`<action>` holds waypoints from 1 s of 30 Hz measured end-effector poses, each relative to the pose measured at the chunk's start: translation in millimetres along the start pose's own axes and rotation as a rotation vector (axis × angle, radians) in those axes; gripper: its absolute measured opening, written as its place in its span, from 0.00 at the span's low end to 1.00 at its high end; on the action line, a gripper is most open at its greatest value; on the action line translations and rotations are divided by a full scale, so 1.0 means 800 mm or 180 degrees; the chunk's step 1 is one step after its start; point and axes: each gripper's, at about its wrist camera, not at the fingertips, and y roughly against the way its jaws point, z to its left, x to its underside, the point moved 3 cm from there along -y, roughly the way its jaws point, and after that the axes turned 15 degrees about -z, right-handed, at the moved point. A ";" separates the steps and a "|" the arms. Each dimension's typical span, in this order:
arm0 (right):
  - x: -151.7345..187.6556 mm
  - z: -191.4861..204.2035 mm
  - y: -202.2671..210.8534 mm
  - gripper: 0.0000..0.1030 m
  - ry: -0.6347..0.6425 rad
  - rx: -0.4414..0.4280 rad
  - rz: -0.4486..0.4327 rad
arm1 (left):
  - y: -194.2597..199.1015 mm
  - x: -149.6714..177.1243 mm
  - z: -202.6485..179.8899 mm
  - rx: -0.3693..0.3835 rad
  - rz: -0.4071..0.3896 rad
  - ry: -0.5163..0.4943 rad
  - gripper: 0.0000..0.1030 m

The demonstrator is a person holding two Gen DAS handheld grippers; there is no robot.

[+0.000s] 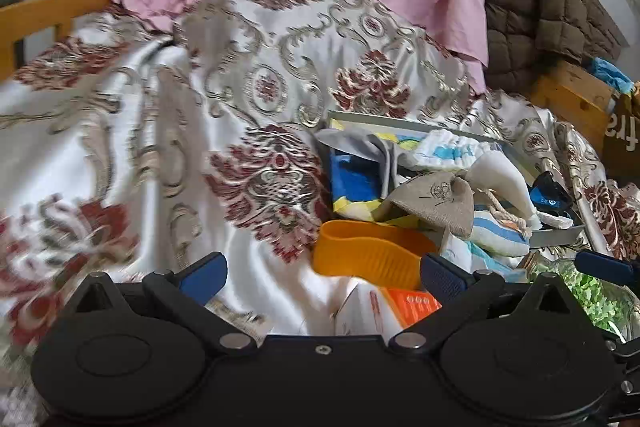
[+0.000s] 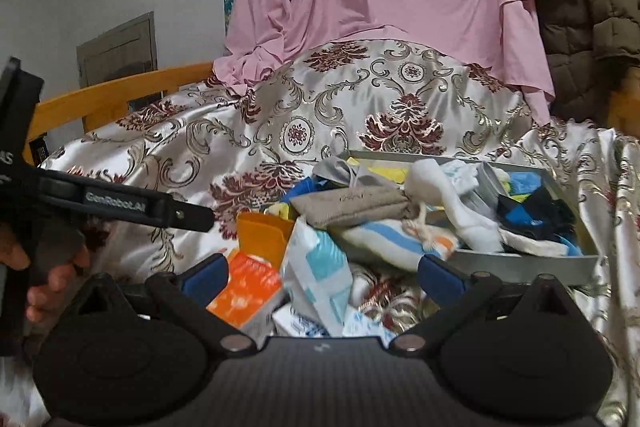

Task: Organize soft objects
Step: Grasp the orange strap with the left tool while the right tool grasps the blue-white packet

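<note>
Both my grippers, left gripper [image 1: 323,273] and right gripper [image 2: 322,273], hang apart and empty. The burlap pouch [image 2: 352,205] lies just beyond the right one, long axis left-right, on the grey tray's [image 2: 520,261] near-left edge; right is nearer.

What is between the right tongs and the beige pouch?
The right tongs, open, have a white-and-blue packet standing up between them and the beige pouch. An orange box lies just left of it.
</note>
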 end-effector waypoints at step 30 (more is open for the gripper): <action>0.034 -0.021 -0.066 0.82 -0.0290 -0.0096 0.0277 | -0.102 0.020 -0.012 0.0489 0.0271 -0.0544 0.69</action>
